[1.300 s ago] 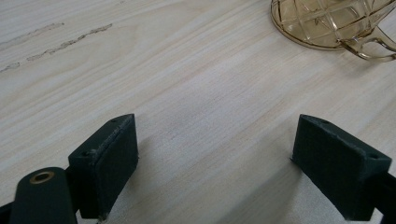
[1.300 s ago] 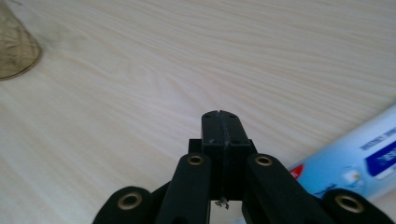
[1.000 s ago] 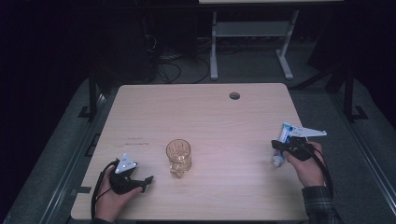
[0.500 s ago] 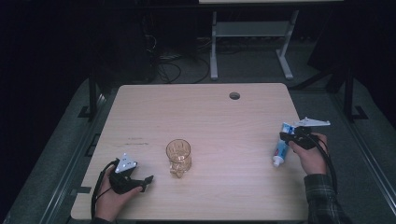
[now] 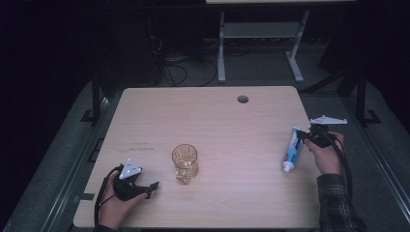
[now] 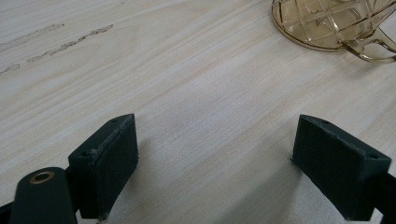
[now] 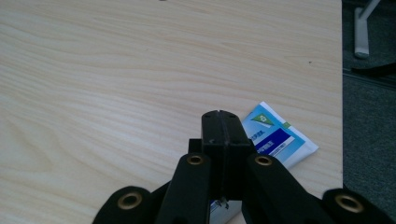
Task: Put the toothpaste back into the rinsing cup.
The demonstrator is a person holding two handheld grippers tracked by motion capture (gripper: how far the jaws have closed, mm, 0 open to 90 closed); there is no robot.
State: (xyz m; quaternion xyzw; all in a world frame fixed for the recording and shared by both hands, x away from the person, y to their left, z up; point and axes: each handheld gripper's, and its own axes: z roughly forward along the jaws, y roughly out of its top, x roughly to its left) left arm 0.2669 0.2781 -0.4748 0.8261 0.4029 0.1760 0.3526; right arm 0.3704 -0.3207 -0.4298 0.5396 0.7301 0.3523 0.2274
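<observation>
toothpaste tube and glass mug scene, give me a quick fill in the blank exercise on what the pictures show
1. The right gripper is shut on the ____.
2. The left gripper rests near the table's front edge with its jaws ____.
3. The amber glass mug stands ____ on the table between the two grippers.
4. The tube's white cap points toward the ____ edge of the table.

Missing words: toothpaste tube; open; upright; front

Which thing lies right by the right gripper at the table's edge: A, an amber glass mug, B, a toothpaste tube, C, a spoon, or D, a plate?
B: the blue and white toothpaste tube lies flat by the right gripper.
</observation>
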